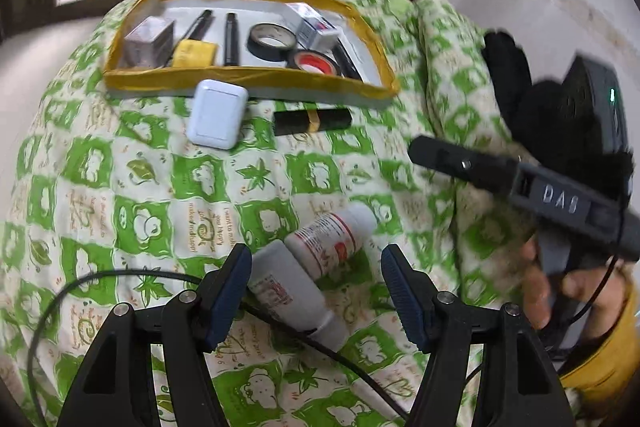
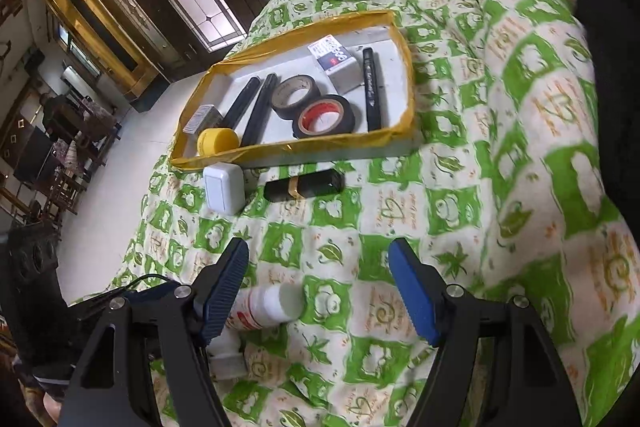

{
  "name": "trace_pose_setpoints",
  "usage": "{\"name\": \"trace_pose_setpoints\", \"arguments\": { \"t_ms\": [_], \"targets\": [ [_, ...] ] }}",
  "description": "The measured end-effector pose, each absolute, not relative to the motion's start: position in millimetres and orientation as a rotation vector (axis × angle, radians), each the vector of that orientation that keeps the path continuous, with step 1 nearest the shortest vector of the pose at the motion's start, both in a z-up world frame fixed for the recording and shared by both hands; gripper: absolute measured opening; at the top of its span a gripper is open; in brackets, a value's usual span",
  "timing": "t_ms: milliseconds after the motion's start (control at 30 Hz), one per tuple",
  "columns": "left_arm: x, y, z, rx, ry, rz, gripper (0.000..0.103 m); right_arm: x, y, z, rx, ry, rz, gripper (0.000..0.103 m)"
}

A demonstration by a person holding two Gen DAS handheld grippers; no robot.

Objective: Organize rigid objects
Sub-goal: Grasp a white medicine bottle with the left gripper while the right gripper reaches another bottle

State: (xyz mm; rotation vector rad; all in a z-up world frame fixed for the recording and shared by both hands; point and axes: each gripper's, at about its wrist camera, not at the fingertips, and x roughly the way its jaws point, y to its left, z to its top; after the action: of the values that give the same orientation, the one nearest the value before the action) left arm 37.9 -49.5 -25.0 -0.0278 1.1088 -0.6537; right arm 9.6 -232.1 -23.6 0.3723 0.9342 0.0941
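Observation:
Two small white bottles lie on the green quilt: one with a red label (image 1: 332, 233) and a greyer one (image 1: 288, 287) touching it. My left gripper (image 1: 316, 283) is open, its jaws on either side of them. My right gripper (image 2: 320, 291) is open and empty above the quilt, with the red-label bottle (image 2: 266, 305) by its left finger; it also shows at the right of the left wrist view (image 1: 432, 151). A white case (image 1: 216, 113) and a black tube with a gold band (image 1: 312, 121) lie in front of the yellow-rimmed tray (image 1: 248, 77).
The tray (image 2: 320, 147) holds two tape rolls (image 2: 324, 117), black pens (image 2: 372, 87), a yellow cap (image 2: 218, 141) and small boxes (image 2: 334, 61). A black cable (image 1: 80, 287) crosses the quilt near my left gripper. The quilt bunches up at the right. The floor drops away on the left.

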Motion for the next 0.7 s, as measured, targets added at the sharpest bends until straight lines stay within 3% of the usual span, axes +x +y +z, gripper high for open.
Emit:
{"name": "trace_pose_setpoints", "arguments": {
  "t_ms": [233,533,600,700],
  "targets": [
    [34,-59,-32,0.065,1.117,-0.650,0.070,11,-232,-28,0.354,0.942,0.085,0.072],
    [34,-67,-53,0.141,1.253,-0.600,0.069,14,-227,-31,0.337,0.963,0.100,0.072],
    [32,-66,-50,0.142,1.230,-0.595,0.048,14,-226,-31,0.334,0.966,0.106,0.072],
    [36,-56,-45,0.084,1.208,-0.584,0.043,14,-222,-32,0.325,0.978,0.125,0.068]
  ]
}}
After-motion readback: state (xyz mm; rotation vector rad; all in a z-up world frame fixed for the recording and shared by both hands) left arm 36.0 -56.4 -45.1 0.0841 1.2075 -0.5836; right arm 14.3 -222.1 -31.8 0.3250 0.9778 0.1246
